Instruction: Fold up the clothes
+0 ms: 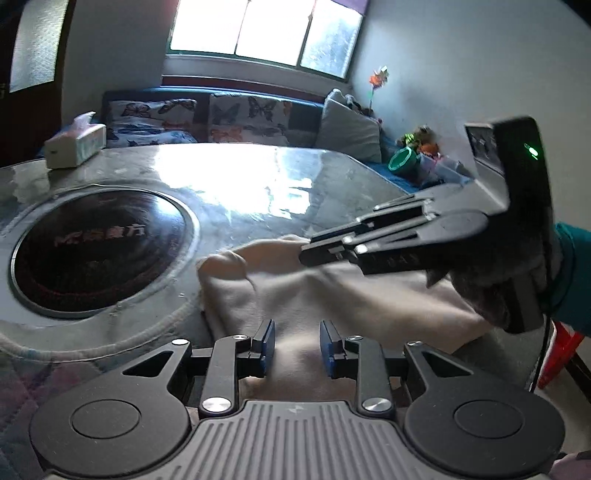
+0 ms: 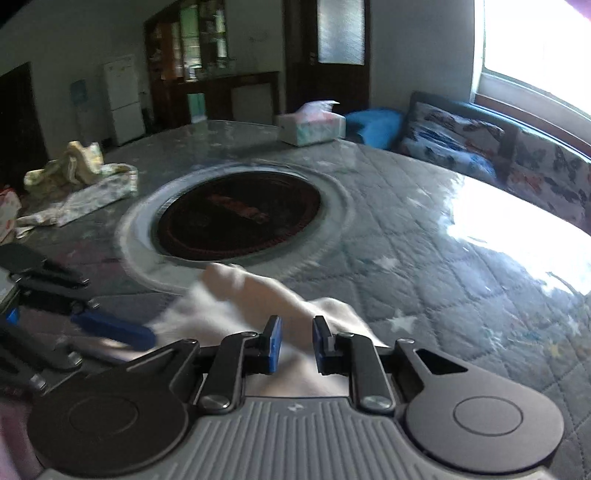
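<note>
While both tongs hover low over the quilted tabletop point(image 2: 424, 258), a beige garment point(image 1: 295, 295) lies bunched on it just this side of the round dark burner plate point(image 1: 99, 251) set into the surface. From the left wrist view, the left tongs point(image 1: 297, 347) stand with their blue pads apart, a clear gap between them, the beige cloth spread beneath that gap and not pinched by either pad. The right tongs point(image 1: 317, 254) reach in from the right of that view, tips drawn close together just above the cloth's raised fold; whether they touch the fabric cannot be told. A gloved hand point(image 1: 491, 291) with a teal sleeve grips their handle. From the right wrist view, the right tongs point(image 2: 297, 343) show a narrow gap between the blue pads, with the cloth seen beyond and below it and nothing visibly clamped. The left tongs point(image 2: 122, 332) enter at the lower left, blurred, a blue finger lying near the cloth's edge. Farther off on the tabletop sit a tissue box point(image 2: 312, 127) and a heap of patterned clothes point(image 2: 77, 181). A sofa with butterfly cushions point(image 1: 243, 118) stands under the bright window point(image 1: 266, 29).
</note>
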Available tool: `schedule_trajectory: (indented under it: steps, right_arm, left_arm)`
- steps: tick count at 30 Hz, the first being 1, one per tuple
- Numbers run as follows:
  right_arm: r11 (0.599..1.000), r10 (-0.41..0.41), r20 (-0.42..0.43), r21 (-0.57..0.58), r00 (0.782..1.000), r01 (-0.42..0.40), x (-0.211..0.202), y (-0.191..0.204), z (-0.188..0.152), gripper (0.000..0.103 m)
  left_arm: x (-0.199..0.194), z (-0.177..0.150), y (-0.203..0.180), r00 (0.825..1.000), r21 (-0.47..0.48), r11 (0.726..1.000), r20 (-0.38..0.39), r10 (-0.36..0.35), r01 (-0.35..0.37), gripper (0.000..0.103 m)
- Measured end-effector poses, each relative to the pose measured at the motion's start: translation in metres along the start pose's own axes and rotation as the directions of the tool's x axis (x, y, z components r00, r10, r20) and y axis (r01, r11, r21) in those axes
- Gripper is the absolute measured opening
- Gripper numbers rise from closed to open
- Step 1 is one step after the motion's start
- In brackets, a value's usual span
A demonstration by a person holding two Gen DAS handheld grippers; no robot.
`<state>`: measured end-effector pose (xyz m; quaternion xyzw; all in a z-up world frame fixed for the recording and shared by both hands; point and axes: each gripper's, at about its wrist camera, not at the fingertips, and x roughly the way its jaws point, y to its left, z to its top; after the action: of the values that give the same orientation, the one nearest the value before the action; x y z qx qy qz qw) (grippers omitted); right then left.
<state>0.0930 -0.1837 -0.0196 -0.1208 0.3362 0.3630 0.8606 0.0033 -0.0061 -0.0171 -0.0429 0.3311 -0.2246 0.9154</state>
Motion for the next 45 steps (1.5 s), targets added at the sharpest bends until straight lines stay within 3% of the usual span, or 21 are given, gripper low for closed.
schedule_trajectory:
  steps: [6,10,17,21,29,33,36,40,45]
  right_arm:
    - [0.997,0.012,-0.019,-0.082,1.000,-0.013,0.011,0.026,-0.007,0.025]
    - [0.998,0.017,0.009,-0.067,1.000,-0.017,-0.012,0.029,-0.011,0.025]
    - [0.997,-0.005,0.012,-0.078,1.000,0.006,-0.052,0.041,-0.037,0.023]
    - [0.998,0.005,0.009,-0.069,1.000,-0.004,-0.061,0.051,-0.056,0.023]
    - [1.000,0.005,0.057,0.008,0.998,-0.005,-0.074,0.053,-0.074,0.023]
    - [0.996,-0.063,0.082,0.070,0.995,0.057,-0.096,0.042,-0.082,0.023]
    - [0.988,-0.103,0.054,0.118,0.993,0.096,-0.100,0.033,-0.096,0.023]
    - [0.985,-0.095,0.041,0.147,0.995,0.088,-0.106,0.028,-0.107,0.022]
    - [0.974,-0.141,0.100,0.194,0.985,0.120,-0.126,0.016,-0.102,0.022]
  left_arm:
    - [-0.003,-0.004,0.009,0.999,-0.031,0.999,-0.016,0.030,-0.031,0.030]
    - [-0.010,0.003,0.009,0.999,-0.023,0.999,0.014,0.041,-0.041,0.030]
    - [0.000,0.018,-0.007,0.998,0.007,1.000,0.064,-0.024,0.023,0.030]
    - [0.021,0.016,-0.015,0.999,0.030,0.999,0.038,-0.031,0.030,0.030]
    - [0.035,0.010,-0.012,1.000,0.024,1.000,0.000,-0.002,0.002,0.029]
    - [0.035,0.009,-0.012,1.000,0.031,1.000,0.000,0.001,-0.001,0.029]
    - [0.036,0.008,-0.012,1.000,0.036,0.999,-0.001,0.003,-0.003,0.029]
    - [0.036,0.011,-0.014,1.000,0.043,0.999,-0.007,0.010,-0.009,0.029]
    - [0.028,0.019,-0.026,1.000,0.065,0.998,0.015,-0.015,0.014,0.030]
